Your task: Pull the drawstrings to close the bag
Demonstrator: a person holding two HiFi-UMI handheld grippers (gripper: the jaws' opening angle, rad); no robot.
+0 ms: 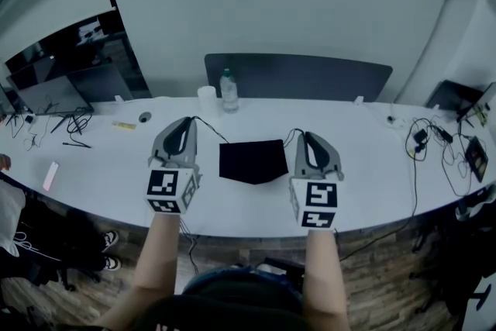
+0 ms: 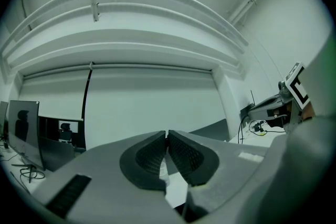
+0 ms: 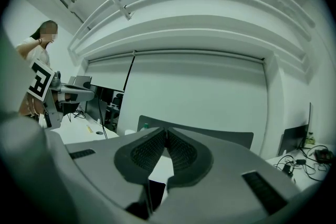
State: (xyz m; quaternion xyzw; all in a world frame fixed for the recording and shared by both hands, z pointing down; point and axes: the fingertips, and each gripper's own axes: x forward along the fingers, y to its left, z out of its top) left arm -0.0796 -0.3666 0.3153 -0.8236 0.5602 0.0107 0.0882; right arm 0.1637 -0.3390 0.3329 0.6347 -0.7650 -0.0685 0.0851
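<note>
Over the long white table [image 1: 372, 167], holding left gripper [image 1: 188, 120] and right gripper [image 1: 304, 134] level on outstretched forearms, flanking the flat black fabric bag [image 1: 253, 160]. Pinching its thin black drawstrings [image 1: 209, 128] in closed jaws, one each.

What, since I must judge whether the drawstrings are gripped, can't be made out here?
- Whether the drawstrings are pinched: in the head view, the left gripper and right gripper cover their own tips. Both gripper views show shut jaws with no string visible.
- Whether the bag is open or cinched: head view, too small and dark.
- The bottle label: head view, too small.
</note>
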